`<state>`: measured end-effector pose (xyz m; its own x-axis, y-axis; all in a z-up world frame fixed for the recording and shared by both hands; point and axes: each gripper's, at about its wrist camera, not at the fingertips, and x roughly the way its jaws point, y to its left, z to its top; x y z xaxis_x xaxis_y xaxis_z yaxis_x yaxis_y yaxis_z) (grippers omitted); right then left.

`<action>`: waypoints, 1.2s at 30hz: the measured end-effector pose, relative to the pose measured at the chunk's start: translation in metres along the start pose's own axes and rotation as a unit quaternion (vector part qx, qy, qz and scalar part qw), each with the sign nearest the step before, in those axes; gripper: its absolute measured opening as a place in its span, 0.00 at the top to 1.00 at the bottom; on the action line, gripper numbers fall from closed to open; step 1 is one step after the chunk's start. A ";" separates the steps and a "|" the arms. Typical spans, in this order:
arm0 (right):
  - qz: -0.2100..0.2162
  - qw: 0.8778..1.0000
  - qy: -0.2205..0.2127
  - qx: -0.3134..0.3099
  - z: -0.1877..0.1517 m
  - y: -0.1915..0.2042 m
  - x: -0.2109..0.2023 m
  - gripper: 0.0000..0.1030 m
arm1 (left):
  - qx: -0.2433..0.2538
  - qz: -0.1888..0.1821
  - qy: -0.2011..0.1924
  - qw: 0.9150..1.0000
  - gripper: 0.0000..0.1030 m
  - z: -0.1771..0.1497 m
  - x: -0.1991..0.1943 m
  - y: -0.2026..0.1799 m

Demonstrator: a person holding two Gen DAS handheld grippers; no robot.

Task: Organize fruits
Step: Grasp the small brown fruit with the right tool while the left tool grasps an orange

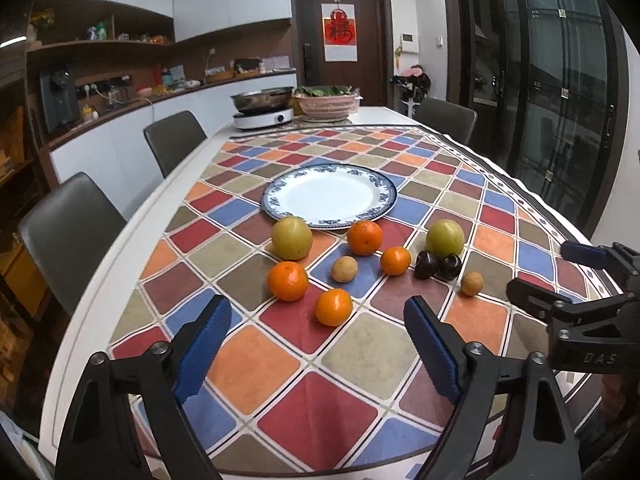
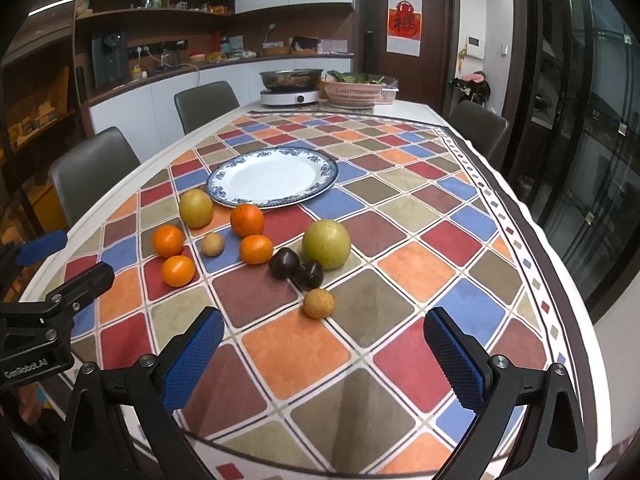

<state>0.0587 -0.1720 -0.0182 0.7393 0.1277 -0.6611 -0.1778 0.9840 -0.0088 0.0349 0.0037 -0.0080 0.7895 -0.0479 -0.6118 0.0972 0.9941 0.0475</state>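
Mostly round oranges (image 1: 288, 286), glossy-skinned

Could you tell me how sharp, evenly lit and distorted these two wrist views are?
Left wrist view: fruit and plate sharp, table edge bowed by the fisheye, corners black. Right wrist view: equally sharp, soft indoor light, faint shadows, glass doors dark.

Nine fruits are scattered loose just in front of the blue-rimmed plate (image 1: 276, 202) — two yellow-green apples (image 1: 291, 238) nearest its rim, four oranges (image 1: 364, 237) among them, two brown longans (image 1: 344, 269), and two dark plums (image 1: 426, 264) touching each other — none set on it.
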 end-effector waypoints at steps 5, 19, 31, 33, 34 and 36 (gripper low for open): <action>0.018 0.999 0.027 -0.003 0.009 0.001 0.021 0.13 | 0.003 -0.016 0.024 1.000 0.24 0.009 0.021 0.001; 0.049 0.993 0.104 0.002 0.012 -0.002 0.072 0.38 | 0.015 -0.051 0.099 0.994 0.47 0.004 0.079 -0.003; 0.057 0.988 0.141 0.003 0.010 -0.003 0.098 0.58 | 0.013 -0.060 0.138 0.988 0.60 -0.001 0.109 -0.002; 0.057 0.988 0.146 0.003 0.010 -0.004 0.101 0.61 | 0.014 -0.062 0.143 0.988 0.64 -0.002 0.112 -0.002; 0.057 0.987 0.148 0.004 0.010 -0.004 0.103 0.63 | 0.015 -0.063 0.145 0.987 0.66 -0.003 0.113 -0.003; 0.055 0.988 0.146 0.003 0.010 -0.005 0.103 0.67 | 0.015 -0.063 0.146 0.987 0.67 -0.003 0.114 -0.003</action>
<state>0.1425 -0.1620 -0.0784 0.4963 0.1939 -0.8462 -0.2419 0.9670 0.0797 0.1227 -0.0044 -0.0803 0.5629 -0.1369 -0.8151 0.2044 0.9786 -0.0232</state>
